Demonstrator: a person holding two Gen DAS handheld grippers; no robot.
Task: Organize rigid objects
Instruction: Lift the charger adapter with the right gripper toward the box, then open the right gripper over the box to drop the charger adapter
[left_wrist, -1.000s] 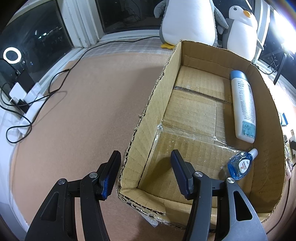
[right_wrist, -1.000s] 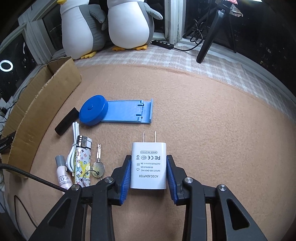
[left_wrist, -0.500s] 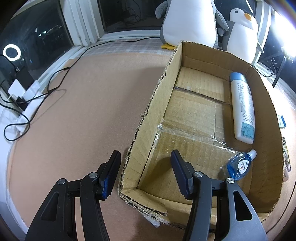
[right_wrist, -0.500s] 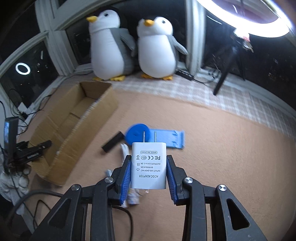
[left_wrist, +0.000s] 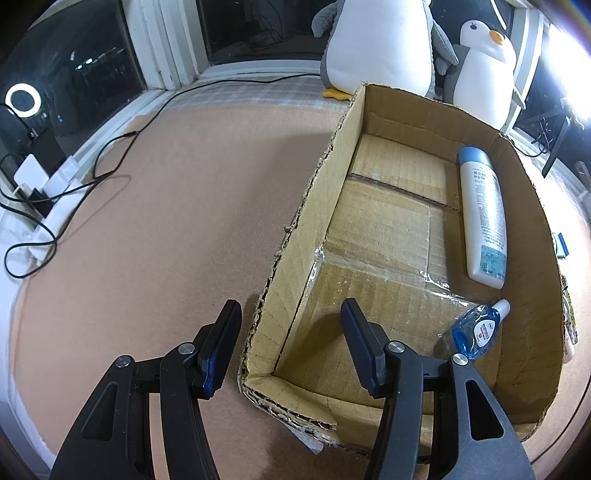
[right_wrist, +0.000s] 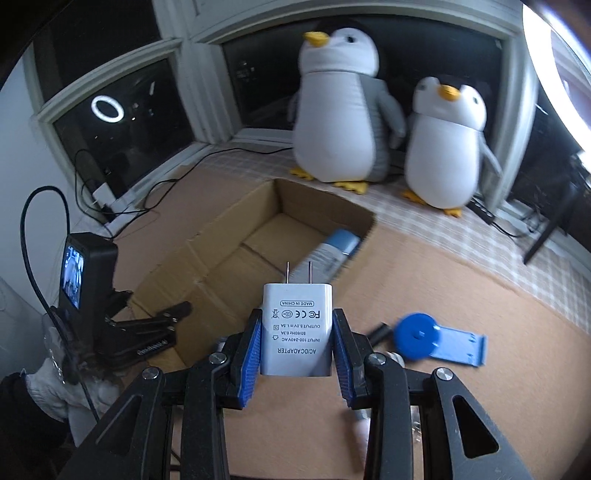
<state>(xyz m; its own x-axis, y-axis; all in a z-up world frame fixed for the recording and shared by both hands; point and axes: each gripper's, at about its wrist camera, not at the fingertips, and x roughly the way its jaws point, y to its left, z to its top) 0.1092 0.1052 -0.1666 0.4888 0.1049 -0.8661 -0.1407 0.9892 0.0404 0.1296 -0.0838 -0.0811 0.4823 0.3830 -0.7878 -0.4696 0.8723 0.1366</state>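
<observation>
We see the white bottle (right_wrist: 330, 254) smeared by motion, its label unreadable, its lower end hidden behind the adapter (right_wrist: 296, 328). The cardboard box (left_wrist: 532, 373) hides most of the small things beside it (left_wrist: 569, 325).

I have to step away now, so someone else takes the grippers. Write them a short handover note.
Right gripper: shut on the white adapter, held above the mat, short of the box.
Left gripper: open, empty, straddling the box's left wall at the near corner.
Done: white bottle and small blue bottle lie in the box.
Left: drop the adapter in, then the blue disc, blue stand and black stick on the mat.
</observation>
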